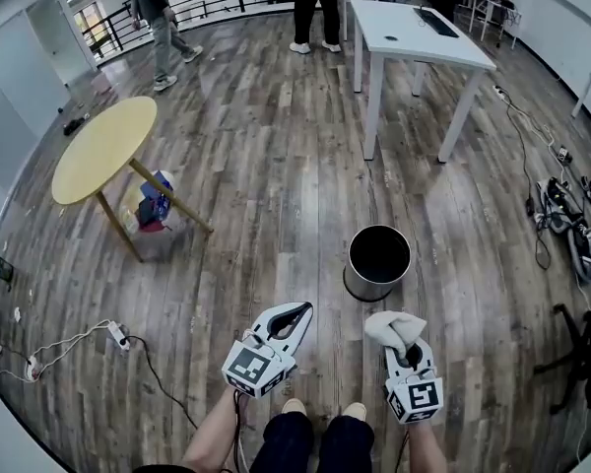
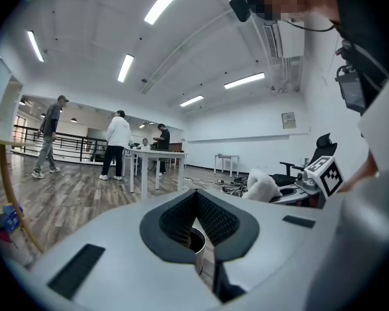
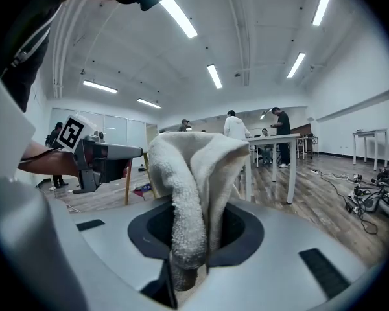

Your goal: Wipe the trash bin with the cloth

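Head view: trash bin (image 1: 360, 285) stands upright, open-topped, on the floor right of centre | cloth (image 1: 394, 327) just below it, pinched tight in right gripper (image 1: 407, 351), the nearer one, bin straight ahead | left gripper (image 1: 294, 318) lower centre, tips together, empty

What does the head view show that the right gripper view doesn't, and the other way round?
Only the head view shows the bin, standing open just ahead of the person. Only the right gripper view shows the ceiling lights and, close up, the right gripper shut on the cloth. Both show the cloth, the left gripper and the white table.
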Demonstrator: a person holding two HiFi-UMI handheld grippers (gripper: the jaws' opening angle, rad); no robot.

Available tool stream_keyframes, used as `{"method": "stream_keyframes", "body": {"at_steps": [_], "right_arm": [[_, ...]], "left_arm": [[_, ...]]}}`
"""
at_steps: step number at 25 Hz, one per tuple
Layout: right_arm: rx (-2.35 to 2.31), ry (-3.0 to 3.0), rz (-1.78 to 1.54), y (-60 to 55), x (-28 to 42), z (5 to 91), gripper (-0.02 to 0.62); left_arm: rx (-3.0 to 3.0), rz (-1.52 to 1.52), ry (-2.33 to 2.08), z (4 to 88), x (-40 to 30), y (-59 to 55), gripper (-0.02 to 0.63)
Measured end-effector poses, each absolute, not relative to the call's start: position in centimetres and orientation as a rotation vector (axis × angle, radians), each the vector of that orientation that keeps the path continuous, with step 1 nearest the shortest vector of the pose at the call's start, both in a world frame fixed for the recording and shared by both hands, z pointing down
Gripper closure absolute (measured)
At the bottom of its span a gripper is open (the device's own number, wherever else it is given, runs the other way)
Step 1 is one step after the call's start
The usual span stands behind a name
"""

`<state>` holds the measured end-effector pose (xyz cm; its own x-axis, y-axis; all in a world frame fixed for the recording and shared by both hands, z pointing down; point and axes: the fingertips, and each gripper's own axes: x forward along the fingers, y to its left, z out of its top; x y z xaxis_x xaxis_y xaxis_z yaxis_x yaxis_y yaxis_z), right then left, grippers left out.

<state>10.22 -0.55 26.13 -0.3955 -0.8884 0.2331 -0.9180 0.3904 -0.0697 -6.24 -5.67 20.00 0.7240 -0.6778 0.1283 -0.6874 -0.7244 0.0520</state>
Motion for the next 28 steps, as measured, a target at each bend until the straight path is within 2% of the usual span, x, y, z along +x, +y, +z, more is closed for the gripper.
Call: {"method": "stream_keyframes", "body": {"at_steps": [14, 28], "right_arm": [[1.639, -2.57, 0.339, 3.8, 9.7, 3.0, 0.511], [1.63, -2.604, 0.313, 6.8, 8.2, -10.4, 0.511]], "left_arm": [[2.878, 0.137, -1.099, -1.5, -5.4, -2.0, 0.606], [2.879, 0.108, -1.024, -13.7, -6.0, 1.6, 0.606]]}}
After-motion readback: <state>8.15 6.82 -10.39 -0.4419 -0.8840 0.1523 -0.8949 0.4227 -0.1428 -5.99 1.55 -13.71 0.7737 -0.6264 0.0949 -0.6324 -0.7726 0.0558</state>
